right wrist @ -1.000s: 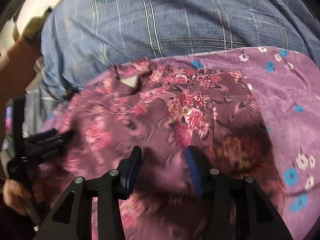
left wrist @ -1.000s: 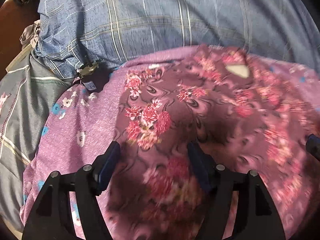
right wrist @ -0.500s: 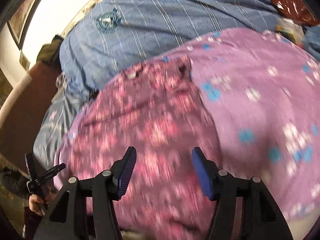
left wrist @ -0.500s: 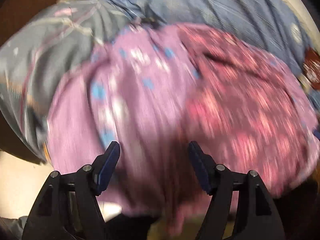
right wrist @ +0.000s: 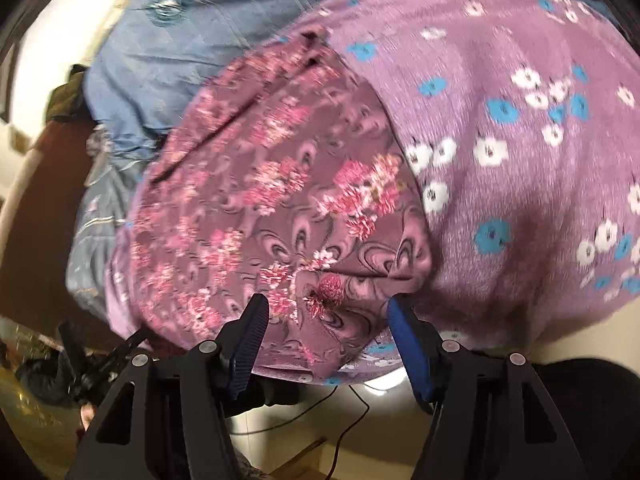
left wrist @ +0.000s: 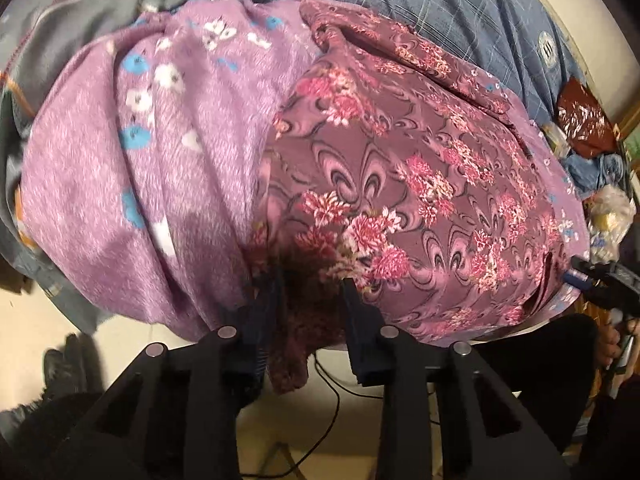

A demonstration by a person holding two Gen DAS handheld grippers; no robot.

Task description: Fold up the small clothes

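Through my left wrist camera, the left claw (left wrist: 308,316) has its two blue pads drawn close on a bunched corner of the floral garment (left wrist: 420,184), a dark mauve cloth printed with pink flower clusters. A tuft of that cloth hangs down between the pads, over the near edge of the bed, so I read this claw as gripping it.

The garment lies spread on a lilac blanket (left wrist: 132,168) dotted with blue and white flowers. The blanket covers the bed and drapes over its near edge. Beyond it lie a blue checked sheet (left wrist: 440,4) and a grey cover (left wrist: 72,8). At the far right of this view I can see the tip of the other claw near the garment's other near corner.

Through my right wrist camera, the right claw (right wrist: 328,336) stands wide apart, its blue pads on either side of the garment's near hem. The cloth there sits between the pads, which are not pressed on it, so this claw holds nothing. Below the bed edge a pale floor (right wrist: 360,420) shows, with a thin black cable (right wrist: 352,408) across it.
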